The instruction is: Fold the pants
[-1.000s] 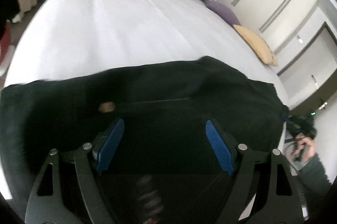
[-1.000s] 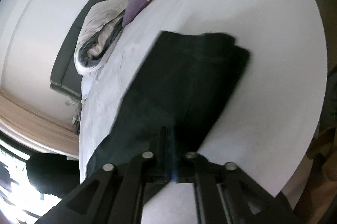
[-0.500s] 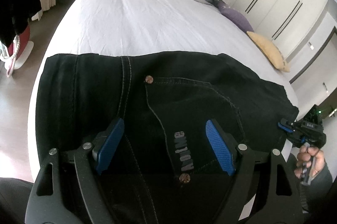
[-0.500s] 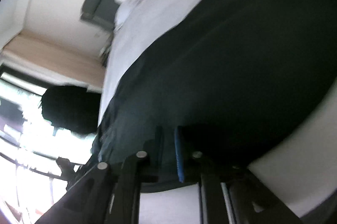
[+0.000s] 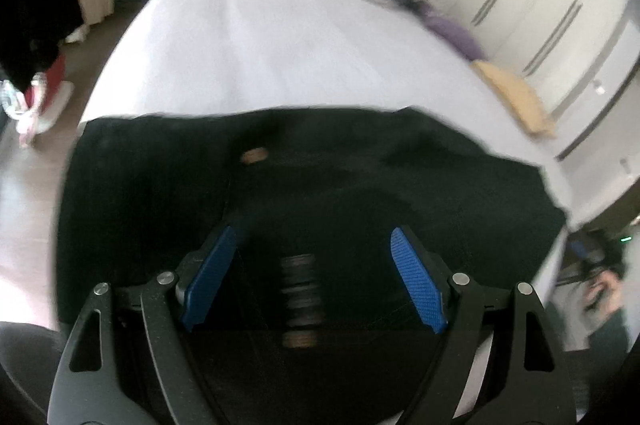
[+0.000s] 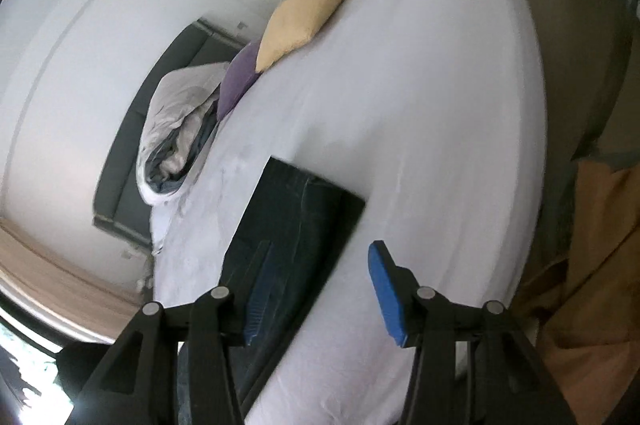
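Half a second on, the right gripper (image 6: pixel 318 289) has let go of the black pants (image 5: pixel 304 185) and drawn back, its blue pads (image 6: pixel 386 295) now spread wide with nothing between them, where they had been pinched almost shut against the dark cloth. The left gripper (image 5: pixel 316 283) has barely shifted: its jaws stand wide apart as before, hovering over the garment, blue pads (image 5: pixel 418 283) flanking a blurred line of lettering on the denim; whether they touch the fabric cannot be told. From the left wrist view the pants lie spread across the near end of the white bed (image 5: pixel 280 45), reaching almost from edge to edge, a copper rivet (image 5: pixel 254 156) smeared by motion. The right wrist view shows the same garment (image 6: pixel 296 221) as a flat dark rectangle on the sheet, its far corner squared off, running back under the left finger of that gripper. Farther up the bed (image 6: pixel 440 105) a yellow cushion (image 6: pixel 310 9) and a purple cushion (image 6: pixel 240 79) rest side by side near the edge, next to a rolled white duvet (image 6: pixel 180 129). White wardrobe doors (image 5: pixel 552 5) line the wall beyond.
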Demonstrator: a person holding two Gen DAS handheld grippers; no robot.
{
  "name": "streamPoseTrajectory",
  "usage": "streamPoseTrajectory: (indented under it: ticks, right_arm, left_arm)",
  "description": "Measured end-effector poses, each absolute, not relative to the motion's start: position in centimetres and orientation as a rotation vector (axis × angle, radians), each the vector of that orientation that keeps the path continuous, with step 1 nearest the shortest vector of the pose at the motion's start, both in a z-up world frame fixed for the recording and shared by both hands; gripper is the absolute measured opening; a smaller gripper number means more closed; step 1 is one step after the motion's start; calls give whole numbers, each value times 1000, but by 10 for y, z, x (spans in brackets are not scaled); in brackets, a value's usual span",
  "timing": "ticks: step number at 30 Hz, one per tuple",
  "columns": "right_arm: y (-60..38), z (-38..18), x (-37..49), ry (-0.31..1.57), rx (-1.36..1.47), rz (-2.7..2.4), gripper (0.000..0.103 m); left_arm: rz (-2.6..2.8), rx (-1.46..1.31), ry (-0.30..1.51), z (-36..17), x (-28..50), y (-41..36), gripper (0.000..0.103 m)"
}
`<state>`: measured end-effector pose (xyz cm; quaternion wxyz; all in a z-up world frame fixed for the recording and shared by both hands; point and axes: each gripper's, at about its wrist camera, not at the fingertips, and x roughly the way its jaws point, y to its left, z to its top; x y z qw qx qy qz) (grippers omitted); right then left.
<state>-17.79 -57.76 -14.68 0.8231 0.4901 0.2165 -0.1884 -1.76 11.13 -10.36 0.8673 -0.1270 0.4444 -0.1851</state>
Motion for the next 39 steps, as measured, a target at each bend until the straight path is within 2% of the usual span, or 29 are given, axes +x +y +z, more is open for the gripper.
streamPoseTrajectory:
  ticks: [5, 7, 18, 20, 24, 26, 39]
  right_arm:
    - [-586, -168, -140, 488, 1136, -361, 52]
    - [-589, -173, -126, 520, 1144, -380, 52]
    - [-615, -187, -113, 421, 1289, -324, 51]
    - [-617, -188, -107, 412, 1294, -312, 48]
    - [-618, -192, -99, 432, 1288, -313, 21]
    - [-618, -193, -97, 441, 1280, -310, 15]
    - [-602, -177, -98, 422, 1170, -387, 11]
  left_arm:
    - [-501, -218, 917, -82, -15, 55, 80]
    - [-530, -212, 936, -85, -13, 34, 80]
    - [-631, -131, 1035, -114, -5, -51, 80]
    - [-640, -132, 1037, -116, -4, -58, 80]
    - [-657, -130, 1047, -123, 2, -74, 80]
    - [-665, -125, 1053, -125, 4, -78, 80]
    - [-674, -156, 1100, -151, 18, -69, 79]
